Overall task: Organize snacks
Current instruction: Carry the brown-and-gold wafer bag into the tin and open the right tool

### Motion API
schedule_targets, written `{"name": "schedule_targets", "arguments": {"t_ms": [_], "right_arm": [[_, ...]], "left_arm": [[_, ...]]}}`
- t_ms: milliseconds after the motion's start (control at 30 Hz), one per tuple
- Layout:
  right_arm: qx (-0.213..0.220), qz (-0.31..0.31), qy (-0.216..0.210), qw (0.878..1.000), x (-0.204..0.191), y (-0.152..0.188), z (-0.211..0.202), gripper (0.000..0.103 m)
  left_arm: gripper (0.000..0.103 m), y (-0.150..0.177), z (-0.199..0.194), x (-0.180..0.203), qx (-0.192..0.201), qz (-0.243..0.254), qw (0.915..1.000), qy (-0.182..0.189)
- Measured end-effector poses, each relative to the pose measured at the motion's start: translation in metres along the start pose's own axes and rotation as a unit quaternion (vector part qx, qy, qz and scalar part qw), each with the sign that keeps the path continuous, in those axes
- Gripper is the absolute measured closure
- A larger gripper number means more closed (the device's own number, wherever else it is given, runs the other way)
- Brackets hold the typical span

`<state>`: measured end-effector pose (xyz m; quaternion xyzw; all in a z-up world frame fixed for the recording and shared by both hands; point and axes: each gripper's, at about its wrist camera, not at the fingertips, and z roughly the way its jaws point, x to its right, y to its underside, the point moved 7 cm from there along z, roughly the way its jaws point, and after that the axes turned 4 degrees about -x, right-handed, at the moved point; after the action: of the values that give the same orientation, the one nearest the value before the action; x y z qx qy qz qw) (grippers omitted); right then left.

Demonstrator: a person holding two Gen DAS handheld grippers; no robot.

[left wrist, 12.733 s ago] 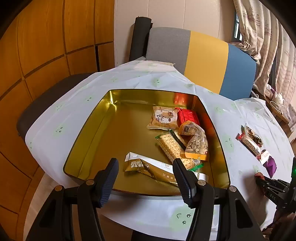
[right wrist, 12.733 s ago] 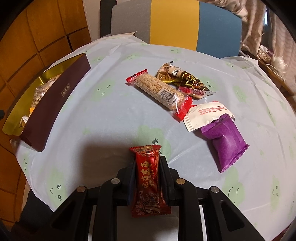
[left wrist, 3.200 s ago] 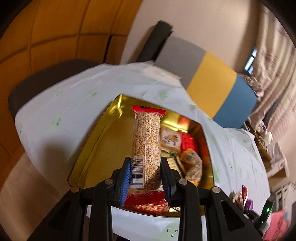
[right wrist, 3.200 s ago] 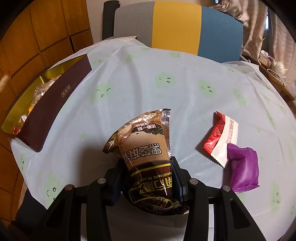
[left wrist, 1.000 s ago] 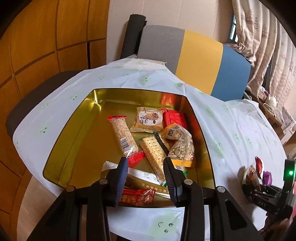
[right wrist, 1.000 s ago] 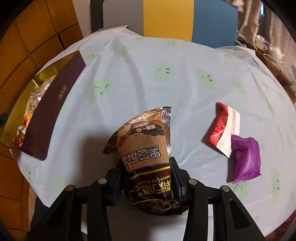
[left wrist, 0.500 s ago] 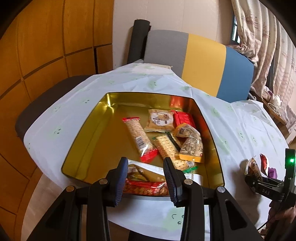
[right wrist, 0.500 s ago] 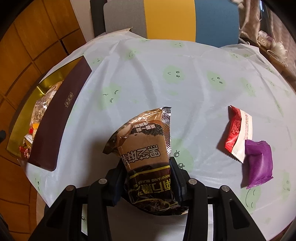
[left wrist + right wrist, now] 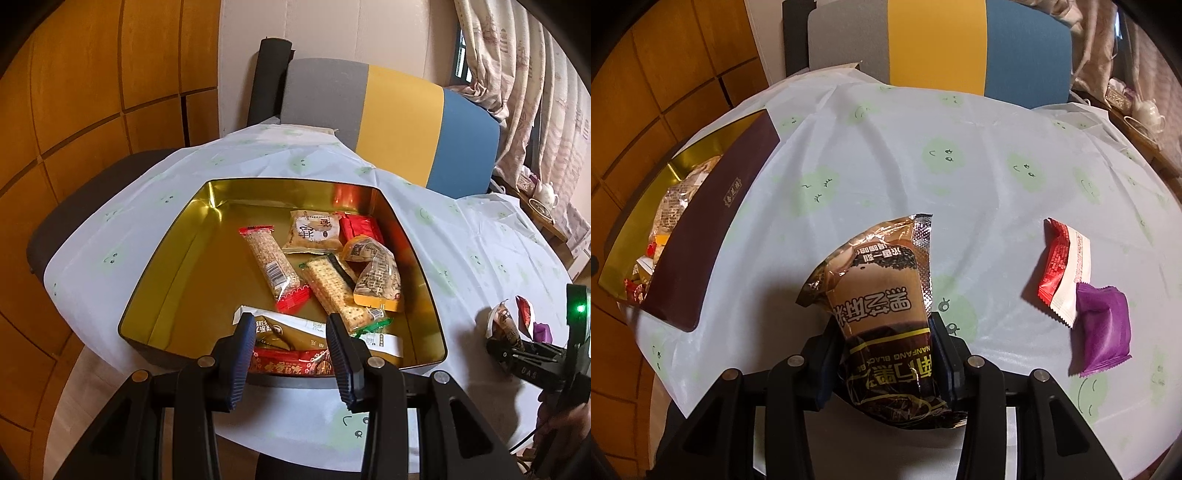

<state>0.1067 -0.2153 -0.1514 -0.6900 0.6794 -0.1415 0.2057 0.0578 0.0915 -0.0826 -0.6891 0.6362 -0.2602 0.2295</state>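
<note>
A gold tin [image 9: 173, 254] on the table holds several snack packets, among them a grain bar [image 9: 271, 267] and a cracker pack [image 9: 334, 291]. My left gripper [image 9: 291, 354] hovers over the tin's near edge, open, with nothing between its fingers. My right gripper [image 9: 884, 328] is shut on a brown sesame snack packet [image 9: 882, 288], held above the tablecloth. In the left wrist view the right gripper [image 9: 517, 350] shows at the far right with that packet [image 9: 504, 325]. A red-and-white packet [image 9: 1067, 266] and a purple packet [image 9: 1102, 328] lie on the cloth to its right.
From the right wrist view the tin [image 9: 713, 229] shows its maroon outer wall at the left. A grey, yellow and blue chair back [image 9: 399, 122] stands behind the table. The pale cloth with green faces [image 9: 942, 155] covers the round table. Curtains and a teapot [image 9: 1145, 109] are at the far right.
The grain bar that my left gripper held a few seconds ago now lies in the tin. Over the last second the left gripper has drawn back slightly, empty. The right gripper keeps its packet.
</note>
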Motion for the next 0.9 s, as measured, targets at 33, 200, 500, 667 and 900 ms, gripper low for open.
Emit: {"name": "schedule_targets", "arguments": {"t_ms": [33,200,500,667,900], "right_arm": [[-0.004,0.006,-0.002,1.0,0.001,-0.001,0.0,0.058],[-0.021,0.038,-0.031,0.999,0.003,-0.012,0.003,0.06],[0.002,0.026,-0.07,0.997,-0.024,-0.029,-0.02,0.061],[0.03,-0.029,-0.105,0.994,-0.064,-0.05,-0.045,0.061],[0.018,-0.121,-0.159,0.98,-0.146,-0.063,-0.051,0.061]], "left_arm": [[0.063,0.0,0.001,0.0,-0.001,0.001,1.0,-0.001],[0.063,0.001,0.005,-0.004,-0.005,-0.004,1.0,-0.003],[0.063,0.004,0.013,-0.016,-0.014,-0.019,0.9997,-0.007],[0.063,0.005,0.014,-0.024,-0.017,-0.026,0.9994,-0.012],[0.063,-0.001,0.008,-0.058,-0.001,-0.071,0.9968,-0.036]]}}
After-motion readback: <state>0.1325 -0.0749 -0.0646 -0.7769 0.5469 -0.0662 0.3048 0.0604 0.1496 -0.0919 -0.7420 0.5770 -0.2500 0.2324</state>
